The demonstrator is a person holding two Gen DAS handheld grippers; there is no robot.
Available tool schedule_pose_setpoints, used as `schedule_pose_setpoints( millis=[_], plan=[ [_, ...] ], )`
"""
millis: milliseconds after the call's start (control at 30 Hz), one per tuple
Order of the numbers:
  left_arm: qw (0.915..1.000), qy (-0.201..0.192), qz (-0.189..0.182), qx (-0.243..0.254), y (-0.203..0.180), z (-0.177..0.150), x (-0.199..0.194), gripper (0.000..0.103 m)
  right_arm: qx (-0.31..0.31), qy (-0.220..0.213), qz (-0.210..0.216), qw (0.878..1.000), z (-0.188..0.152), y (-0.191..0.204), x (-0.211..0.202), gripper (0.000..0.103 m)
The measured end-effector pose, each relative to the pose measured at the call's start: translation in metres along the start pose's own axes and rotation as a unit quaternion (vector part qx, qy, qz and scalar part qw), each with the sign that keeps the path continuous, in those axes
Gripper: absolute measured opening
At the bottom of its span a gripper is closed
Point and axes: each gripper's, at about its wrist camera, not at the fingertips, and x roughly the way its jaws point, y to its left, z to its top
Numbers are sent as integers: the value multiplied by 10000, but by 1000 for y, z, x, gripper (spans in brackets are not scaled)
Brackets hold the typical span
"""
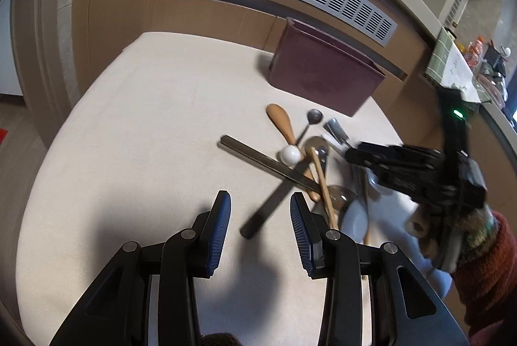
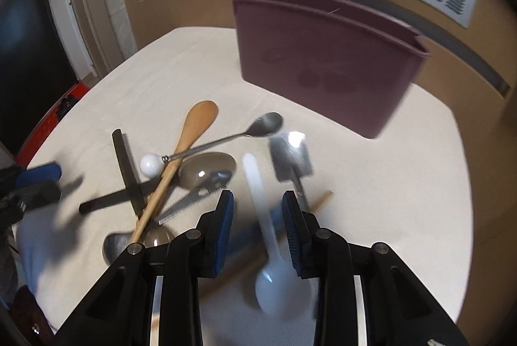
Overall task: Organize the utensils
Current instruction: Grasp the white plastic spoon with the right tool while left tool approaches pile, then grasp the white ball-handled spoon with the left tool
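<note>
one maroon bin (image 2: 326, 61), one wooden spoon (image 2: 190, 132), one white spoon (image 2: 271, 262), one ball-ended spoon (image 2: 226, 141).

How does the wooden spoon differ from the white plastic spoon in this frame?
The wooden spoon is tan and lies in the pile, crossed by the ball-ended metal spoon; the white plastic spoon is pale and lies apart from that pile, between the open fingers of the right gripper. Wooden bowl points away from the camera; white bowl points toward it. Both lie flat on the table.
</note>
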Motion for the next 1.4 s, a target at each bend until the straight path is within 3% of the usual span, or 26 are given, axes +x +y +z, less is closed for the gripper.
schedule_pose_setpoints(
  millis=[100, 233, 400, 533, 633, 900, 1267, 1367, 1400],
  plan=[
    [9998, 25, 39, 203, -7, -3, -1, 40, 12, 107, 179, 9998, 3, 0, 11, 25],
    [9995, 115, 110, 286, -13, -1, 5, 40, -161, 96, 2, 9998, -2, 2, 13, 8],
    [9983, -10, 197, 543, -24, 5, 15, 40, 318, -260, 177, 9990, -17, -12, -18, 8],
    [9958, 124, 288, 858, -35, 20, 37, 42, 684, -713, 139, 9950, -38, -24, -56, 8],
    [9932, -150, 400, 1086, -42, 26, 48, 42, 868, -945, 62, 9917, -51, -27, -73, 8],
    [9905, 398, 422, 1244, -33, 34, 85, 40, 1289, -948, -9, 9871, -61, -33, -76, 9],
    [9868, 477, 429, 1485, -44, 44, 104, 40, 1104, -924, 6, 9896, -59, -26, -60, 9],
    [9886, 521, 390, 1355, -44, 48, 108, 31, 1096, -983, 20, 9891, -59, -24, -64, 9],
    [9895, 551, 342, 1295, -44, 48, 109, 24, 1085, -1018, 34, 9889, -60, -24, -66, 9]
  ],
)
